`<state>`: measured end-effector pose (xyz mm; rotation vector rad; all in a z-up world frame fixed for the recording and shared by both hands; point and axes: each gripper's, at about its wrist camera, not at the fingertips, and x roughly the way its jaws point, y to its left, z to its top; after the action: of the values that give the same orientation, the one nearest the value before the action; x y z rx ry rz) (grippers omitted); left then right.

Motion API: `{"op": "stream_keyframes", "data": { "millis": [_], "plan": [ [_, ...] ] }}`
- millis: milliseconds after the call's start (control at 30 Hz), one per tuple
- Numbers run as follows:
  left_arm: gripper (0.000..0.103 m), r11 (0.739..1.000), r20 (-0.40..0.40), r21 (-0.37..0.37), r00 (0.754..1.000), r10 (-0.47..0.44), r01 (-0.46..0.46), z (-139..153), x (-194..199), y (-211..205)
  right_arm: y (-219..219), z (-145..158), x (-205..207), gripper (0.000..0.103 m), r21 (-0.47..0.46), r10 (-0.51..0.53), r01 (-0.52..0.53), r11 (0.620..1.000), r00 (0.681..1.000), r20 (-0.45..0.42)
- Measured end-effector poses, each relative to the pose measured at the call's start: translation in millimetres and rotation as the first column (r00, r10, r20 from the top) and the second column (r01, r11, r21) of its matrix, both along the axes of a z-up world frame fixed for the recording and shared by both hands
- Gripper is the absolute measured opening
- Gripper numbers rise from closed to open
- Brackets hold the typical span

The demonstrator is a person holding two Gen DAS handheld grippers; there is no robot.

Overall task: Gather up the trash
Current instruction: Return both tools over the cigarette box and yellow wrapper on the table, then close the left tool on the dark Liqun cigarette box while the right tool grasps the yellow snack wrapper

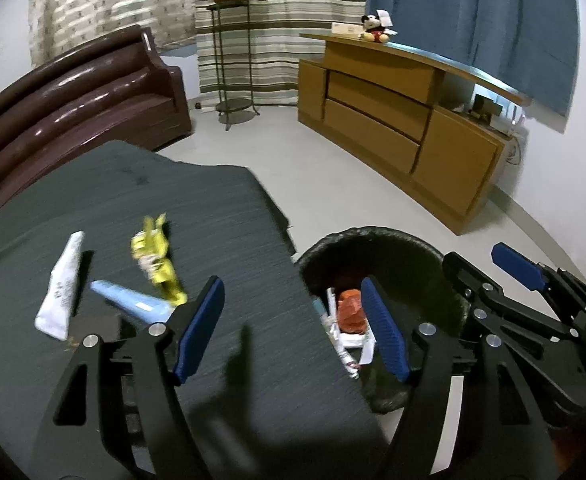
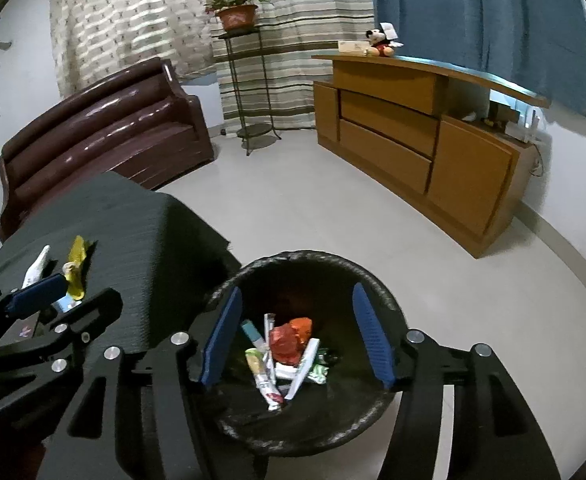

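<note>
A black-lined trash bin (image 2: 253, 276) stands on the floor right of a dark-clothed table (image 1: 221, 216); it also shows in the left wrist view (image 1: 373, 240). Inside lie an orange wrapper (image 2: 293, 336), tubes and packets. On the table lie a white tube (image 1: 63, 284), a yellow wrapper (image 1: 155, 260) and a light blue tube (image 1: 133, 300). My left gripper (image 1: 293, 328) is open and empty over the table's right edge. My right gripper (image 2: 297, 332) is open and empty above the bin.
A brown sofa (image 1: 73, 92) stands behind the table. A metal plant stand (image 1: 229, 60) with a potted plant and a wooden cabinet (image 1: 393, 120) with a Mickey toy line the far wall. Pale floor lies between them and the bin.
</note>
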<state>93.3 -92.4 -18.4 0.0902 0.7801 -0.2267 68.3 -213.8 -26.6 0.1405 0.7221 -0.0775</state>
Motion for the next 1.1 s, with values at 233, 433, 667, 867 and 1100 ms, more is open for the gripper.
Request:
{"op": "stream_keyframes", "data": {
  "millis": [233,433,667,867,1100],
  "plan": [
    [0.075,0.997,0.005,0.014,0.997,0.071,-0.071,3,-13,32,25,1,-4,0.058,-0.003,0.06,-0.06,0.998,0.998,-0.003],
    [0.075,0.989,0.003,0.015,0.99,0.144,-0.144,5,-23,68,45,2,-9,0.059,-0.006,0.106,-0.106,0.994,0.994,-0.007],
    [0.076,0.976,-0.005,0.016,0.977,0.215,-0.215,3,-34,103,68,4,-15,0.059,-0.011,0.14,-0.14,0.99,0.99,-0.01],
    [0.078,0.972,-0.039,0.022,0.971,0.234,-0.234,-8,-34,116,81,4,-16,0.059,-0.007,0.159,-0.159,0.987,0.987,-0.016],
    [0.081,0.974,-0.076,0.027,0.971,0.228,-0.226,-21,-28,117,97,1,-15,0.059,0.001,0.184,-0.184,0.983,0.983,-0.029]
  ]
}}
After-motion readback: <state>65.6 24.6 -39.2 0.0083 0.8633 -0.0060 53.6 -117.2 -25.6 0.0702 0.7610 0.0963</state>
